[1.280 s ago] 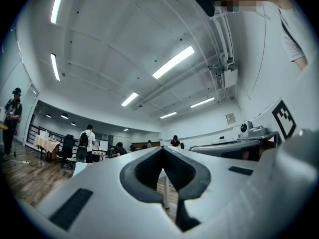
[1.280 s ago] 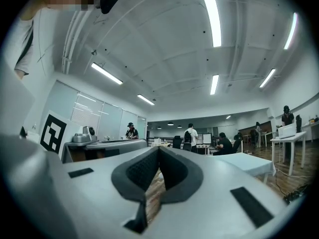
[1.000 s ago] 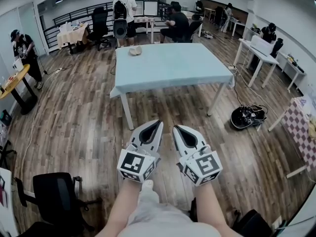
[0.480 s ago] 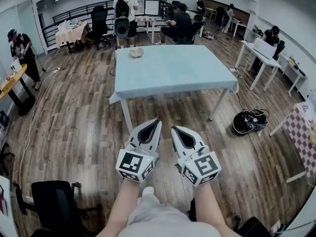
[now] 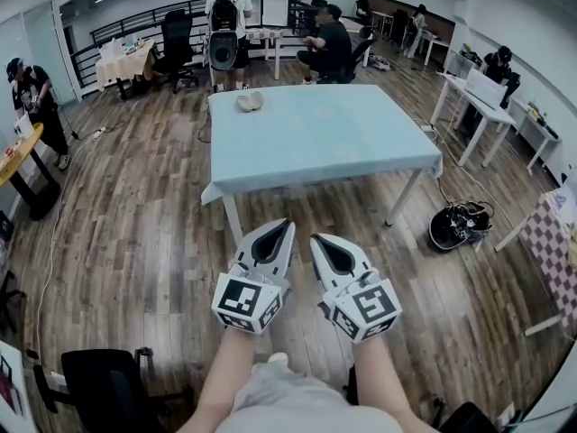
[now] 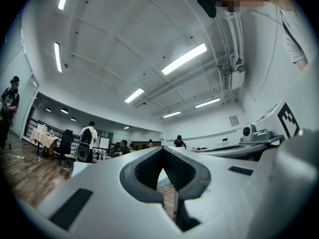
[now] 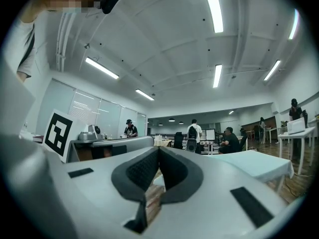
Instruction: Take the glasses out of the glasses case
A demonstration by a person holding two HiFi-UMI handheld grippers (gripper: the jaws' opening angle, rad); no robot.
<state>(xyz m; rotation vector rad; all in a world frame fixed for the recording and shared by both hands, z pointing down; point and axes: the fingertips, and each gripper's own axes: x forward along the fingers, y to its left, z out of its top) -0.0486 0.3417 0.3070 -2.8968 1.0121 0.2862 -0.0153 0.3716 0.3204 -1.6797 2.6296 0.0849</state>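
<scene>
1. Head view has us standing on the wooden floor [image 5: 135, 242], short of the table [image 5: 315, 142] with its pale blue cloth.
2. We hold the left tongs [image 5: 288, 225] and the right tongs [image 5: 316, 238] side by side in front of us, over the floor. Both point toward the table and are well apart from it.
3. In the left gripper view, we see the jaws of the left tongs meeting at their tips. Only the hollow between the ribbed pads lies behind the tips, and nothing is gripped.
4. In the right gripper view, the right tongs look the same: tips together, hollow bare, nothing held. The table shows beyond them to the right.
5. The glasses case [image 5: 248, 101] is a small beige shape lying on the table near its far left corner, well apart from both tongs. From here we cannot tell whether it is open, or make out any glasses.
6. A black office chair [image 5: 104, 382] stands on the floor at our lower left.
</scene>
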